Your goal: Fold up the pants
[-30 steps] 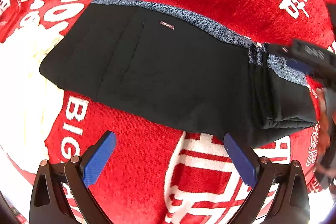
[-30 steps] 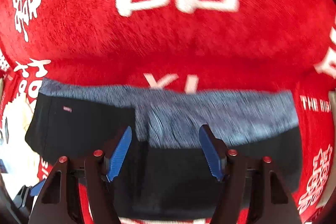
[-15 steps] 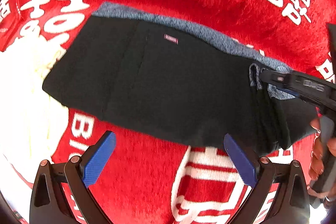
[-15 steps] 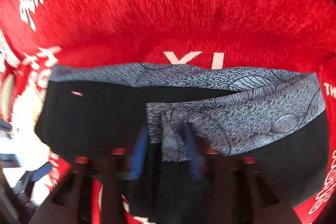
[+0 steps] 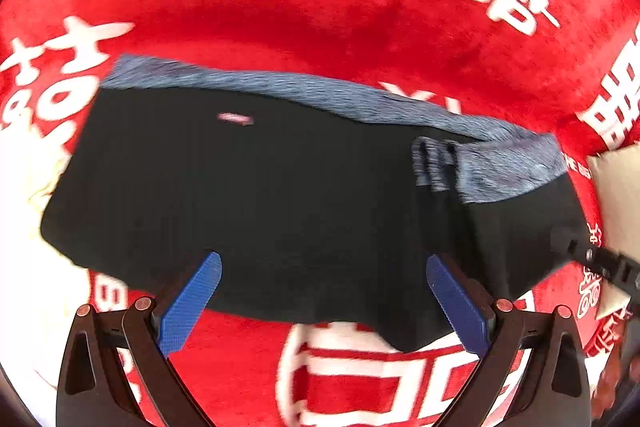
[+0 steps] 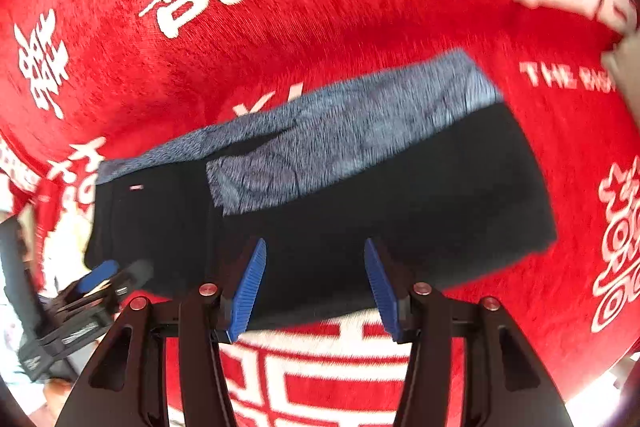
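Observation:
Black pants (image 5: 280, 195) with a blue-grey patterned waistband (image 5: 304, 93) lie folded on the red blanket, and the right end is doubled over so a second strip of waistband (image 5: 504, 167) shows on top. My left gripper (image 5: 322, 267) stands open above the near edge of the pants with nothing between its pads. In the right wrist view the pants (image 6: 400, 203) lie flat under my right gripper (image 6: 314, 267). Its pads are apart over the near edge and hold no cloth. The left gripper (image 6: 100, 279) shows at that view's lower left.
A red blanket (image 5: 320, 7) with white characters covers the whole surface. Its white printed patches lie at the left (image 5: 24, 227) and near the front (image 6: 320, 367). A pale beige thing (image 5: 618, 195) sits at the right edge. Part of a hand (image 5: 616, 367) shows at lower right.
The right gripper has left the doubled-over waistband and moved back to the pants' near right side, with its jaws narrower than a second ago. The left gripper shifted over the pants' near edge.

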`<state>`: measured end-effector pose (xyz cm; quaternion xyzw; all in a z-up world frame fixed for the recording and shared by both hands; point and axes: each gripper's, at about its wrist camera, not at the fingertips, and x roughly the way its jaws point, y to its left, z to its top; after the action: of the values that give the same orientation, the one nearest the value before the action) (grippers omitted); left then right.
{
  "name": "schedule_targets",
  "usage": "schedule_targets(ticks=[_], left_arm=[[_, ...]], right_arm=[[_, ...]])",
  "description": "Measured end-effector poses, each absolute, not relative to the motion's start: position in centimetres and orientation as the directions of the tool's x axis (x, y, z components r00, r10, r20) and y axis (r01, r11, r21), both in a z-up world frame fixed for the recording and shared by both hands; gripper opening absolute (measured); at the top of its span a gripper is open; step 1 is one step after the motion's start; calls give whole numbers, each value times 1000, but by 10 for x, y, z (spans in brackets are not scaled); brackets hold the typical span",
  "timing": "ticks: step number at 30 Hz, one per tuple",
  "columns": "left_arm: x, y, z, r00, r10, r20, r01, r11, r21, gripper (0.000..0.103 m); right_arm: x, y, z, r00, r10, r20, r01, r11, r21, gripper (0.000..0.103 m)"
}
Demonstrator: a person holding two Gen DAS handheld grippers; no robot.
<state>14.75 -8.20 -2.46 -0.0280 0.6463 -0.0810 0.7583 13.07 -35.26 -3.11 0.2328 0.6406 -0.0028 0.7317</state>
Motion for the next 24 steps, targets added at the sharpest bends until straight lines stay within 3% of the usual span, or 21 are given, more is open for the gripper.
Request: schedule_targets(ticks=[5,8,13,16,19,24], left_arm=[[173,-103,-33,144,-164,-976,138,980,-145,103],[177,-108,-33,153,-144,-978,146,982,-121,103],[153,-109,-28,140,-156,-978,155,979,-134,103],[136,-112,-28,136,-169,-976,129,980,-151,103],[127,-113,-27,141,-163,-977,111,983,-148,103],[123,-98,-27,158,-151,-976,66,988,-142,103]], right_arm=[[101,-355,-46,199,472,-859,439,741,509,55],[97,-350,-50,191,437,-879,463,749,474,56],[133,-337,-28,177,306,-936,254,904,344,56],[172,-328,-31,129,283,-950,157,940,302,66],[205,-308,-44,28,263,-964,65,962,264,68],[190,-282,-35,-108,417,-902,-7,907,421,68]])
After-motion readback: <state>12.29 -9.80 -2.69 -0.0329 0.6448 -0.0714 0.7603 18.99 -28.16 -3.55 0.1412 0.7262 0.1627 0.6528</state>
